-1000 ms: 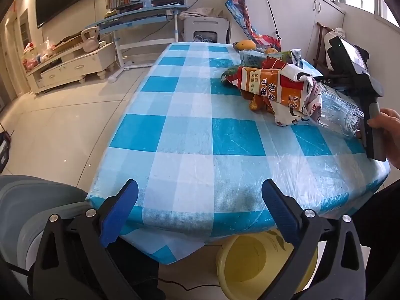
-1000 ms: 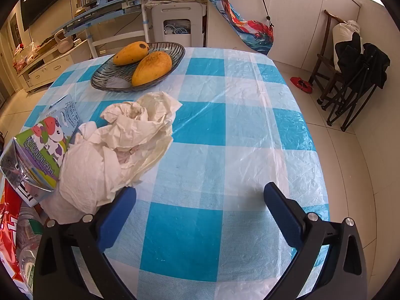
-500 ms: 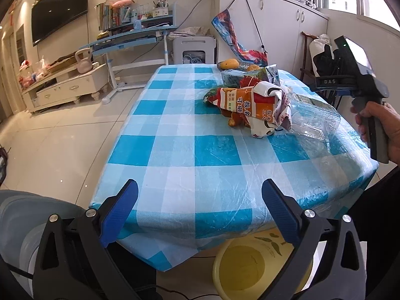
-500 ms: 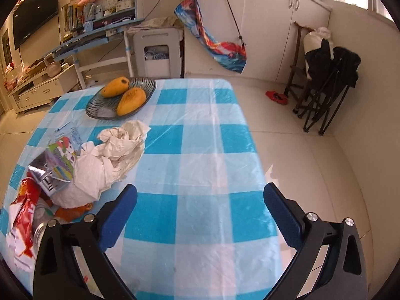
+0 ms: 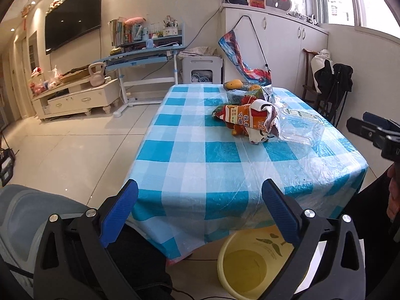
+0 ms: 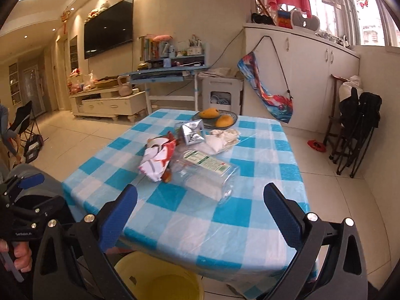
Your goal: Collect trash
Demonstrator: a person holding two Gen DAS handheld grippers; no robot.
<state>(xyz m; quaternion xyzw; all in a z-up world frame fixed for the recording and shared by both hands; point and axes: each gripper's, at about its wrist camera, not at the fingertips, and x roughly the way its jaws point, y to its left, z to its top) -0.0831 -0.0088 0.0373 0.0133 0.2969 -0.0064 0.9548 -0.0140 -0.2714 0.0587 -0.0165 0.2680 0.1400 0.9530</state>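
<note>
Both tongs are released, jaws spread wide and holding nothing. Left tongs (image 5: 200,210) hang off the near left corner of the counter (image 5: 212,147), above the floor; right tongs (image 6: 200,212) hang off the near edge, with a yellow bin (image 6: 160,277) on the floor directly below them. The bin (image 5: 250,262) also appears in the left wrist view, partly under the overhanging blue-and-white checked cloth. The trash lies clustered on the counter, toward its right side and middle depth. A clear plastic bottle (image 6: 202,175) with a green-and-white label lies on its side, nearest the right tongs. Just left of it, touching, lies a crumpled red-orange-white snack bag (image 6: 157,157). Beyond these stands a silver foil bag (image 6: 191,131), and just right of that lies a heap of crumpled white paper (image 6: 222,138). At the far end, a dark plate (image 6: 231,117) carries two mangoes (image 6: 216,117). In the left wrist view, the snack bag (image 5: 247,121) and bottle (image 5: 300,127) sit well beyond the left tongs. The left hand (image 6: 17,255) grips its handle at the lower left edge of the right wrist view.
</note>
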